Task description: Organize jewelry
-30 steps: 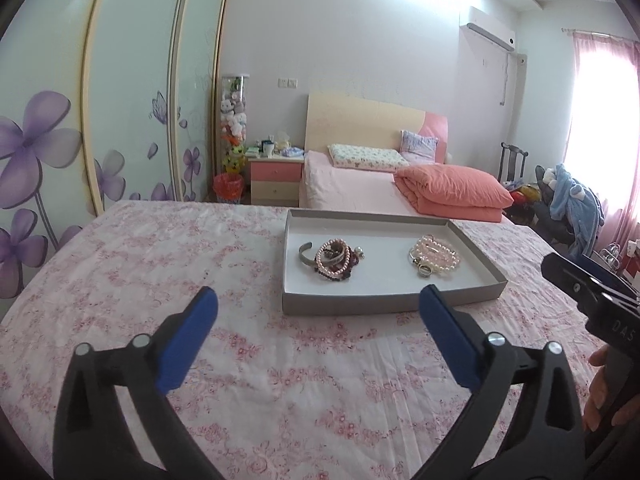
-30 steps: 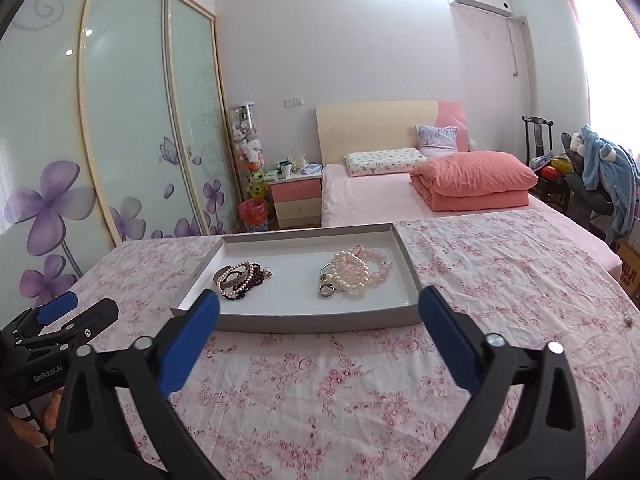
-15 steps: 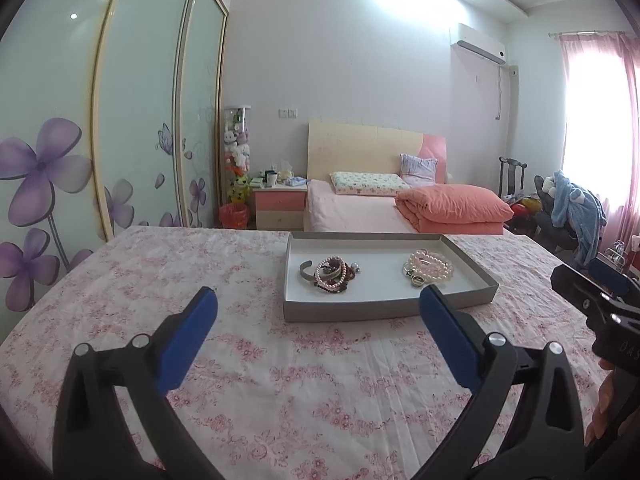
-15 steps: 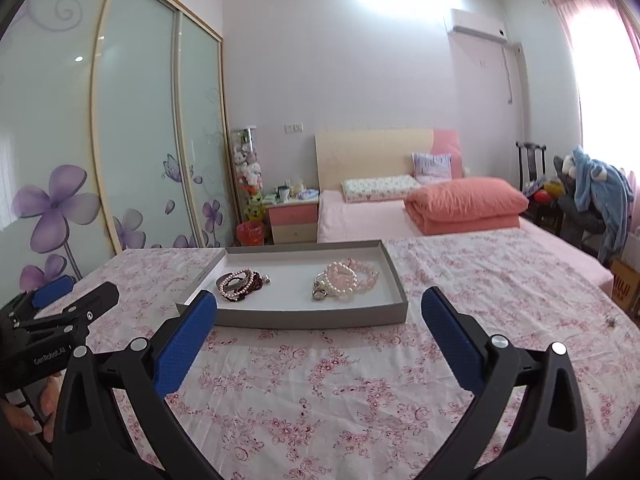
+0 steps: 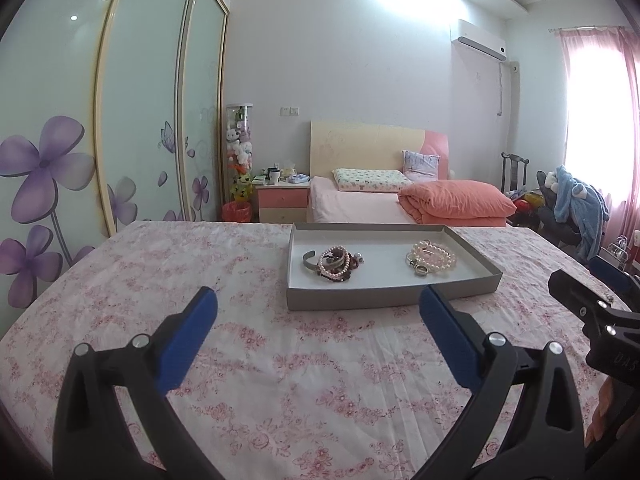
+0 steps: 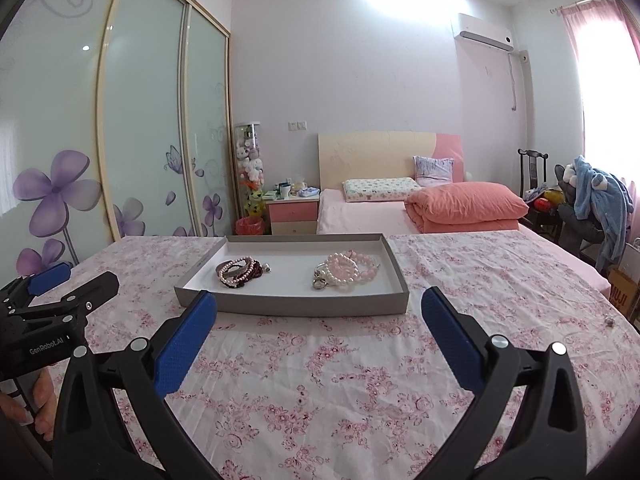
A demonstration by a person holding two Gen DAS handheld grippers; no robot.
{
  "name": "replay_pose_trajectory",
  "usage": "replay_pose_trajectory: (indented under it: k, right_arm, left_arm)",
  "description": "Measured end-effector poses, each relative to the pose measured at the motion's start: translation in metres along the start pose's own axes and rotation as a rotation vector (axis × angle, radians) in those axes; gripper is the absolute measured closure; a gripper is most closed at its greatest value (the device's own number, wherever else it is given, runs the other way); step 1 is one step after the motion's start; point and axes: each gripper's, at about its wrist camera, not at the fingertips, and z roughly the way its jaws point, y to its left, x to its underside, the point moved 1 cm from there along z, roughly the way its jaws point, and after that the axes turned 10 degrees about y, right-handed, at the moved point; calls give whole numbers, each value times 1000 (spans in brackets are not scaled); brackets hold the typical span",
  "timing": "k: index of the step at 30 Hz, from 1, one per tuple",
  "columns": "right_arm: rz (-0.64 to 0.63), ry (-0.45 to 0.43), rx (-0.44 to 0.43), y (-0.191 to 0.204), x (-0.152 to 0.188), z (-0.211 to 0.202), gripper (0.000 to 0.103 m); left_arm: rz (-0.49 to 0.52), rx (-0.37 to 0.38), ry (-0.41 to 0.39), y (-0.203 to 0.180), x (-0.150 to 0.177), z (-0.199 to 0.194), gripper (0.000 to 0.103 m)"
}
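Observation:
A shallow grey tray (image 5: 390, 298) (image 6: 296, 306) lies on the floral cloth. Inside it, a pile of dark and pink bead bracelets with a metal cuff (image 5: 334, 265) (image 6: 239, 271) lies on the left, and a pile of pale pink pearl bracelets (image 5: 432, 259) (image 6: 346, 271) on the right. My left gripper (image 5: 318, 308) is open and empty, hovering short of the tray's near wall. My right gripper (image 6: 319, 308) is open and empty, also short of the tray. Each gripper shows at the edge of the other's view: the right gripper (image 5: 600, 300) and the left gripper (image 6: 60, 288).
A pink floral cloth (image 6: 340, 380) covers the table. A small metal object (image 6: 610, 321) lies near the table's right edge. Behind are a bed with an orange quilt (image 5: 452, 200), a nightstand (image 5: 282, 200), sliding wardrobe doors (image 5: 140, 120) at left and a chair with clothes (image 6: 596, 208).
Both cameras have tilted upward and pulled slightly back, so the tray sits lower and smaller in view. Both grippers stay open and empty. The jewelry has not moved.

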Motion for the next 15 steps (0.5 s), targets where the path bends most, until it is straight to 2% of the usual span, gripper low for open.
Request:
replay_pose_trajectory:
  k: [15]
  right_arm:
    - [4,8,-5,1,0,2,2]
  left_arm:
    - [-4,-6,4,1,1,2,4]
